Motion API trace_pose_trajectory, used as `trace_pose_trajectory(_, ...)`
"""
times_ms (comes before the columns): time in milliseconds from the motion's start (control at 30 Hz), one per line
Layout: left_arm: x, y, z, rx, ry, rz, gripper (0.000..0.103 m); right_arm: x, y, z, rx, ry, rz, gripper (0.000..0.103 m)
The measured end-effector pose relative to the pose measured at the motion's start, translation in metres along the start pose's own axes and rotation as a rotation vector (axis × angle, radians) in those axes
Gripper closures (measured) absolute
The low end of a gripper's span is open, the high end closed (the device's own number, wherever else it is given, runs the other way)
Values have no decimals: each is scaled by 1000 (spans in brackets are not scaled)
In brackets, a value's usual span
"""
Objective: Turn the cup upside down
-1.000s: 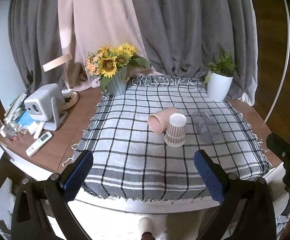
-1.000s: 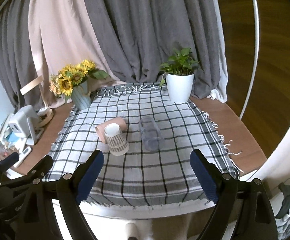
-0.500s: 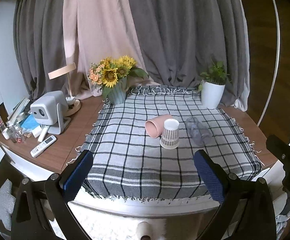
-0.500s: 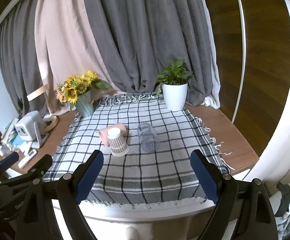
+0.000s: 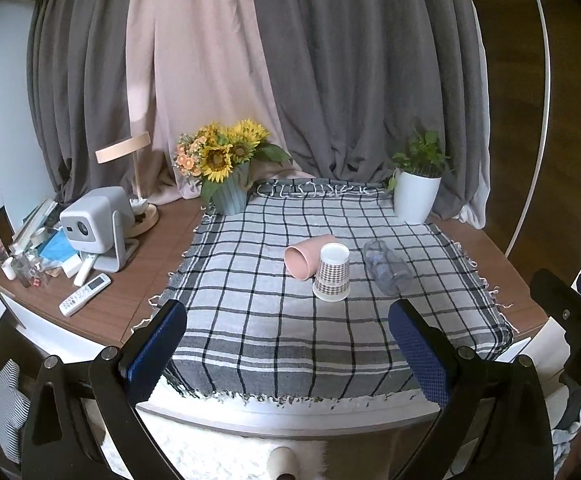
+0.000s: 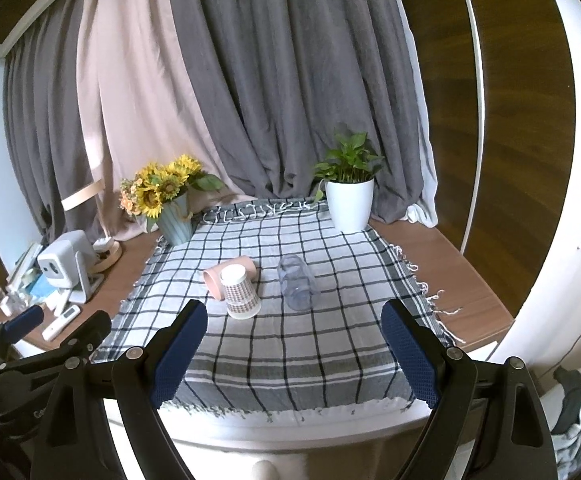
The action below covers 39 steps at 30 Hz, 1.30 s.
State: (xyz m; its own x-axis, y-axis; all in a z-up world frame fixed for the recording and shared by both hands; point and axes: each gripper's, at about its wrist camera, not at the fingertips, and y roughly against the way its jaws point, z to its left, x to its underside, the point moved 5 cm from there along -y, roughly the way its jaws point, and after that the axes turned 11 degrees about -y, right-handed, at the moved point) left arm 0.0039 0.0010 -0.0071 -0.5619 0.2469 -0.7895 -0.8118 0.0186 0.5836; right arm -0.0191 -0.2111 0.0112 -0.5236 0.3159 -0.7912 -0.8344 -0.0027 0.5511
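Nearest, the left hand-held gripper [image 5: 286, 344] and right hand-held gripper [image 6: 294, 344] hang spread wide and empty at the surface's [image 6: 442, 264] front edge. Farther in, mid-cloth [image 5: 250, 320], the patterned cup [image 5: 331, 273] stands upside down, touching a pink cup [image 5: 306, 255] lying on its side; a clear cup [image 5: 388, 271] lies near. Sunflowers [image 5: 222, 156] and a plant [image 5: 416, 184] stand at the back.

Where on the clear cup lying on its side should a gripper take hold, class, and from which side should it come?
Grip the clear cup across its side wall near mid-length, coming from above with one finger on each flank. It lies on the checked cloth, mouth towards the camera, with bare cloth on both sides; the right gripper, open, is probably better lined up.
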Motion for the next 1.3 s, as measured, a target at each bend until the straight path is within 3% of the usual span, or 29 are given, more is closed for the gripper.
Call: trace_pose_trajectory(1300,-5,0,4,-23,-11,-8,0,-1,4,-1,2,2,-9,14)
